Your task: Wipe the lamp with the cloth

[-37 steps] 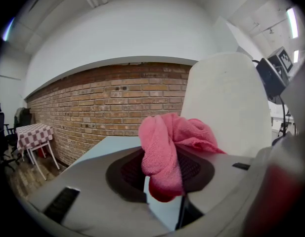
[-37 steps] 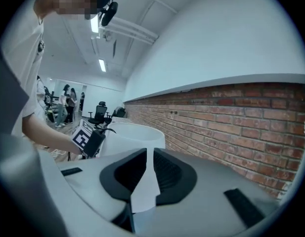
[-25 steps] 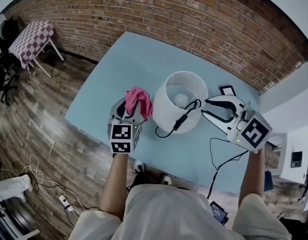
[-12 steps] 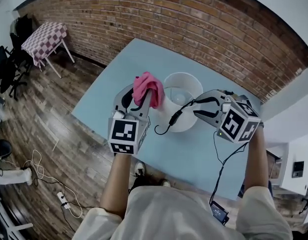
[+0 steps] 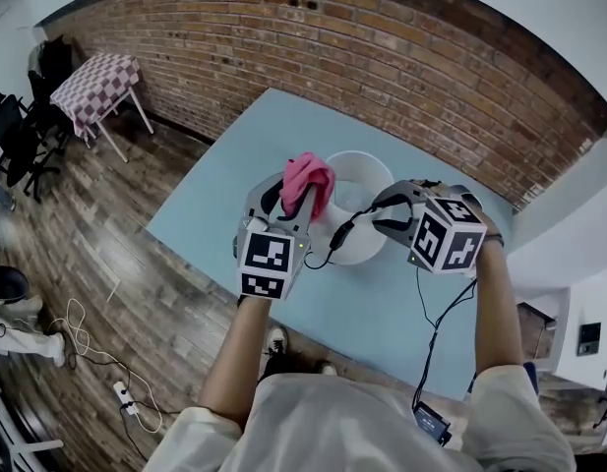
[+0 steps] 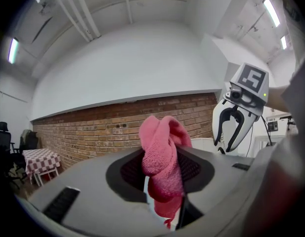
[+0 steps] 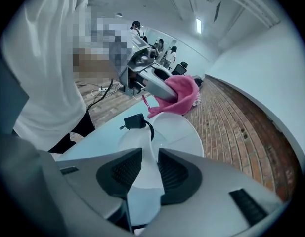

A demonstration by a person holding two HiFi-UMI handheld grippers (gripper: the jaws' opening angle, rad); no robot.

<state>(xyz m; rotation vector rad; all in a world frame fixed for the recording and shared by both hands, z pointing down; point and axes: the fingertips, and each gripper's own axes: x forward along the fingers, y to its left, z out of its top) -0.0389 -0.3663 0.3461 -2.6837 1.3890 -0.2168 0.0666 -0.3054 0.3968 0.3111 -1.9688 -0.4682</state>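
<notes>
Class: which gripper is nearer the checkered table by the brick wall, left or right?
Left. The left gripper, gripping the pink cloth, is on the lamp's side facing the checkered table. The right gripper is on the lamp's opposite side, farther away.

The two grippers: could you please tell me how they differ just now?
The left gripper is shut on the pink cloth; the right gripper is open, with the rim of the lamp between its jaws. The left gripper points level, while the right gripper tilts down toward the table. Both are close to the lamp.
</notes>
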